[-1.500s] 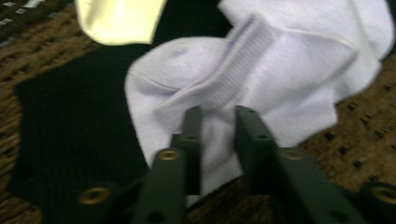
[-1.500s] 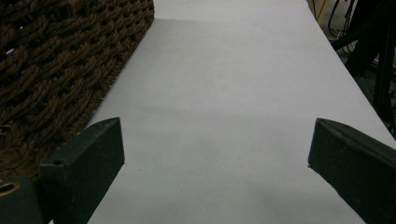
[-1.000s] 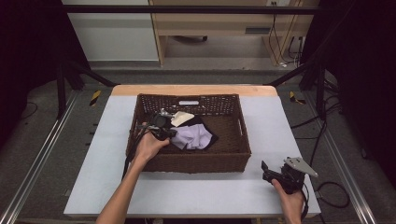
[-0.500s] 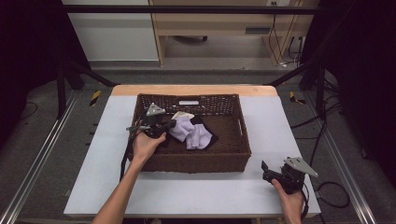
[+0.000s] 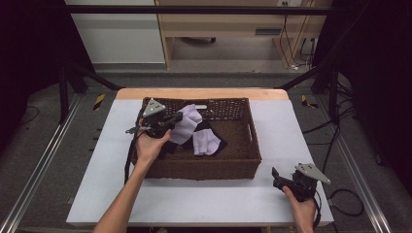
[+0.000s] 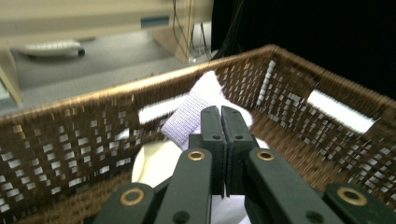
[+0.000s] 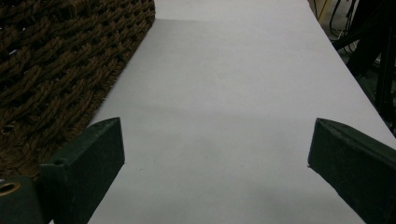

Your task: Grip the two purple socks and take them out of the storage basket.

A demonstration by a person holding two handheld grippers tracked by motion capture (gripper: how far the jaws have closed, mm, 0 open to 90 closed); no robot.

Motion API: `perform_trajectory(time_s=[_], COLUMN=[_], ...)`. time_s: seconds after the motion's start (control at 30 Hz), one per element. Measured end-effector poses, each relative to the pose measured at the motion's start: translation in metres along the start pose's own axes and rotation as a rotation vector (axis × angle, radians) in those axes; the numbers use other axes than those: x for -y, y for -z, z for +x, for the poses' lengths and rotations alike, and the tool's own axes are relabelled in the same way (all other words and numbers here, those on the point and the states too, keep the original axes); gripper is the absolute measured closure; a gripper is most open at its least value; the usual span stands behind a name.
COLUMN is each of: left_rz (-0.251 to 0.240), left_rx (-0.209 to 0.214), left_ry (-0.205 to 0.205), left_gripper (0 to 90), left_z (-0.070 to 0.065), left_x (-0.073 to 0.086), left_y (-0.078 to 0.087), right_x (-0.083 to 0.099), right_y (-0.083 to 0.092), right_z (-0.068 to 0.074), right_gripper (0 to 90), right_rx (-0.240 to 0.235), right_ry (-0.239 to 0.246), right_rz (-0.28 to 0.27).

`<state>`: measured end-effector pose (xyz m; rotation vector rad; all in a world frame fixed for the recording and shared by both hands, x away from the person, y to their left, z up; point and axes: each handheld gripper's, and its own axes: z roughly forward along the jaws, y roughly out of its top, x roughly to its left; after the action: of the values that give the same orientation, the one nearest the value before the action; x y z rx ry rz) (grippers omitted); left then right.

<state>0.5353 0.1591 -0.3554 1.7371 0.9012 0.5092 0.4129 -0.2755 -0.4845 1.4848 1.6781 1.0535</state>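
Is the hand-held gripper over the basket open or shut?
Shut. The left hand-held gripper has its jaws pressed together on the white cloth, lifting it above the basket.

Brown woven basket point(image 5: 214, 167), pale lilac cloth point(image 5: 187, 125), perhaps finely checked, white table point(image 5: 194, 204)

A: What sort of place is this looking like?
B: A lab or recording studio: black curtains point(image 5: 29, 58) are hanging on both sides, and metal rails point(image 5: 41, 165) are running along the grey floor beside the white table point(image 5: 194, 204)
A: Anything else pointing that way?
B: Cables point(image 5: 291, 34) are trailing under a wooden bench point(image 5: 233, 24) behind, and yellow-black tape point(image 5: 98, 101) is marking the floor
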Motion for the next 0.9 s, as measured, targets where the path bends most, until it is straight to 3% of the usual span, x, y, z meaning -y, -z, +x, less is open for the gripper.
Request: perform_trajectory(time_s=[0.23,0.37,0.6,0.9], left_rz=[-0.069,-0.085,-0.123,-0.151], left_rx=[0.026,0.041,0.06,0.12], left_ry=[-0.029,-0.044,-0.07,-0.096], left_gripper=[88.8,88.9,88.8,88.8], left_z=[-0.012,-0.019,-0.029,-0.046], left_x=[-0.022,-0.03,-0.036,-0.035], left_y=[0.028,0.046,0.076,0.113], right_x=[0.0,0.0,0.0,0.0], right_y=[0.0,0.0,0.0,0.0], right_z=[0.0,0.0,0.0,0.0], right_gripper=[4.1,4.1,4.1,4.1], right_rx=[0.004,0.004,0.004,0.003], right_ry=[0.001,-0.001,0.0,-0.004], right_rz=[0.0,-0.004,-0.007,-0.001])
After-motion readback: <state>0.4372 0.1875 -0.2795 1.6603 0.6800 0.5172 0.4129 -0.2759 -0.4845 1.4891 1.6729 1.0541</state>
